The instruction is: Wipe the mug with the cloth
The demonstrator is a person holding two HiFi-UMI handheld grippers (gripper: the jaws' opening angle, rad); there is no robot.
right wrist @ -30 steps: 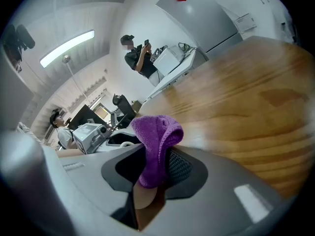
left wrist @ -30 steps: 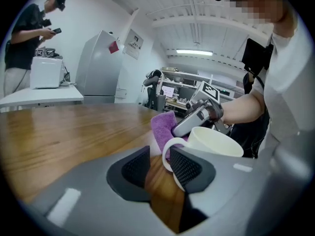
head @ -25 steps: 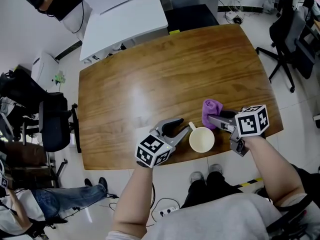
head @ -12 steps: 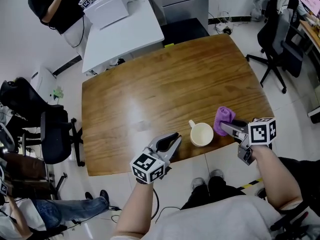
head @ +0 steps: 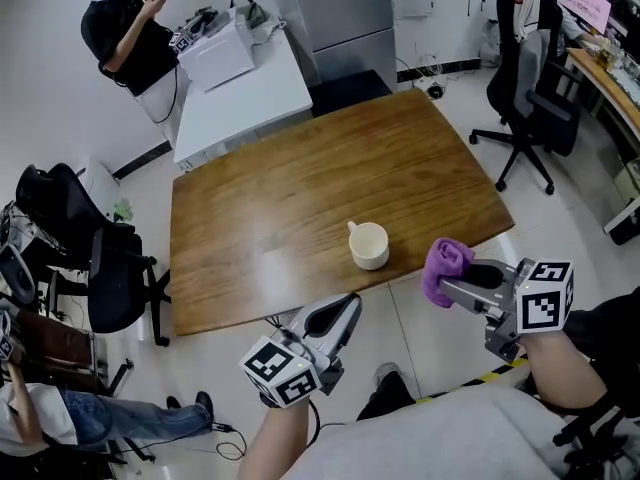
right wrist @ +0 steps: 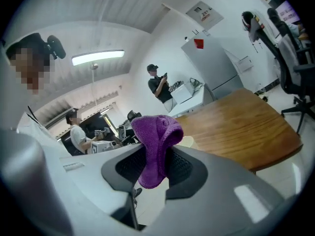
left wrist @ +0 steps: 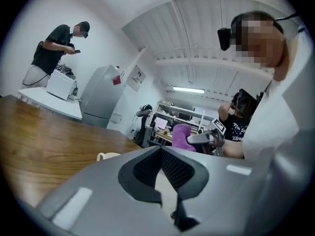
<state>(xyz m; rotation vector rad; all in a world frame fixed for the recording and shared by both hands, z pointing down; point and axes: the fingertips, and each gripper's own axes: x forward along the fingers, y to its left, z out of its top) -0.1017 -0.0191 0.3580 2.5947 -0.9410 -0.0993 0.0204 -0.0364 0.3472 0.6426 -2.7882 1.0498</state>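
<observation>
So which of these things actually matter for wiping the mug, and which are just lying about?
For the job: mug, purple cloth, right gripper (shut on it), left gripper (shut, empty), wooden table.
Just lying about: white table, grey cabinet, office chair, standing person.

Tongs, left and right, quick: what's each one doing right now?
Left tongs: closed, nothing between them.
Right tongs: closed on the purple cloth, held off the table.
</observation>
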